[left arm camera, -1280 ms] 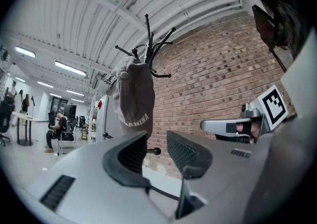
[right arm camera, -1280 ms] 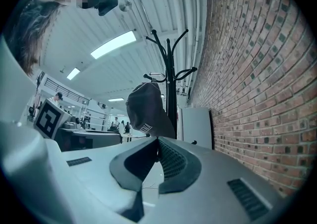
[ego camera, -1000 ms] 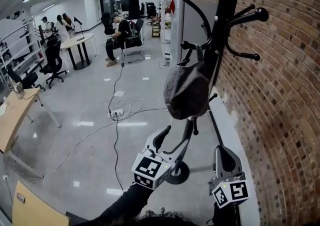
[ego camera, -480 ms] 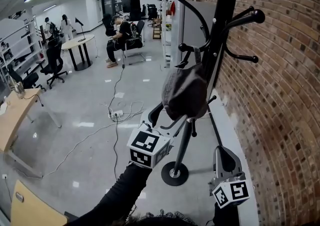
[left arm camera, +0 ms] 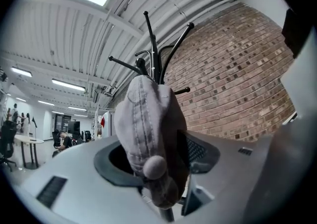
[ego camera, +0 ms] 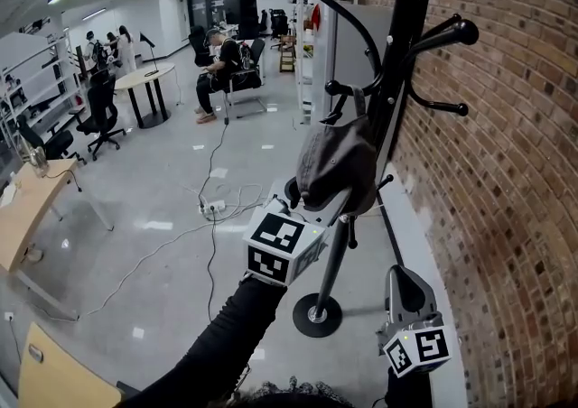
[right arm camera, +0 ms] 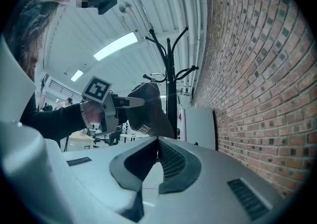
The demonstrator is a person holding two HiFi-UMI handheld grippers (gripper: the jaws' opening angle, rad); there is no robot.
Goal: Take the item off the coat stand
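Closing from below, the left gripper point(ego camera: 307, 201) has its jaws apart around the bottom end of the grey cap point(ego camera: 336, 167). The cap sits between them, though the pads do not seem to pinch it yet. It hangs by its back strap from a hook point(ego camera: 348, 88) on the left side of the coat stand point(ego camera: 397, 45), about halfway up the pole, with its long axis running straight down. It lies directly above and ahead of that claw, so I judge it must go up and out along the hook. The right gripper point(ego camera: 405, 278), jaws together and empty, waits low by the stand's foot, well apart from the cap.
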